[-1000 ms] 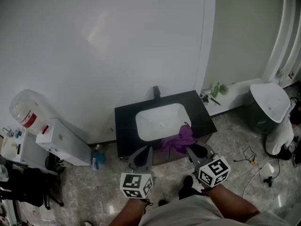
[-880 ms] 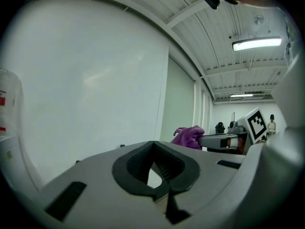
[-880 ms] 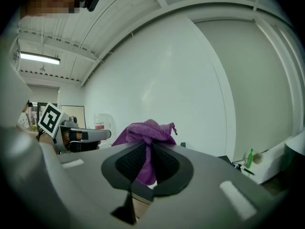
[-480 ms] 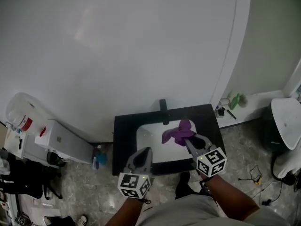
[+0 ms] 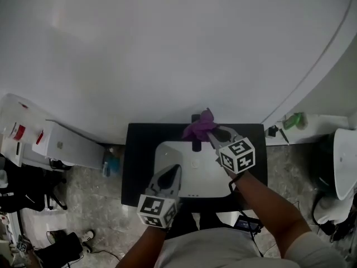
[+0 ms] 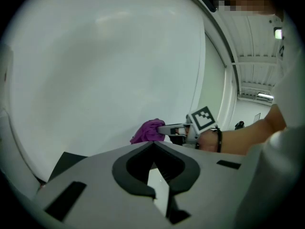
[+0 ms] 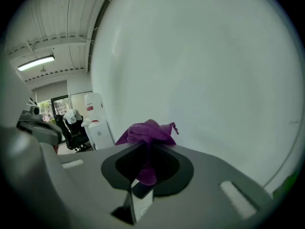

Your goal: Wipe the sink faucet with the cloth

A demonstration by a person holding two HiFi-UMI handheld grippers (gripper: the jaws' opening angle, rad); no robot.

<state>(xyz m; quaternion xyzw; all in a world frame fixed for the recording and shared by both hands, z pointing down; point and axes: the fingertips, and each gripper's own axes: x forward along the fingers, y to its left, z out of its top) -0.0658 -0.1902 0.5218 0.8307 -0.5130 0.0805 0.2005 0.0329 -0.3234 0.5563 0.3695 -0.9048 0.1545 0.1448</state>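
A black faucet (image 5: 196, 143) stands at the back of a white basin (image 5: 173, 155) set in a black counter (image 5: 134, 166). A purple cloth (image 5: 199, 126) is bunched over the faucet's top, against the wall. My right gripper (image 5: 211, 131) is shut on the cloth, which fills its jaws in the right gripper view as a purple wad (image 7: 147, 132). My left gripper (image 5: 173, 170) hovers over the basin's front half with jaws together and nothing in them. In the left gripper view the cloth (image 6: 148, 130) and the right gripper (image 6: 167, 127) show ahead.
A white wall rises right behind the faucet. White cabinets (image 5: 61, 147) and a blue bottle (image 5: 110, 163) stand left of the counter. On a ledge to the right are a green bottle (image 5: 295, 120) and small items; a white bin (image 5: 345, 161) sits farther right.
My right gripper carried the cloth from the counter's front edge, across the basin, to the faucet at the back. The left gripper came forward over the basin.
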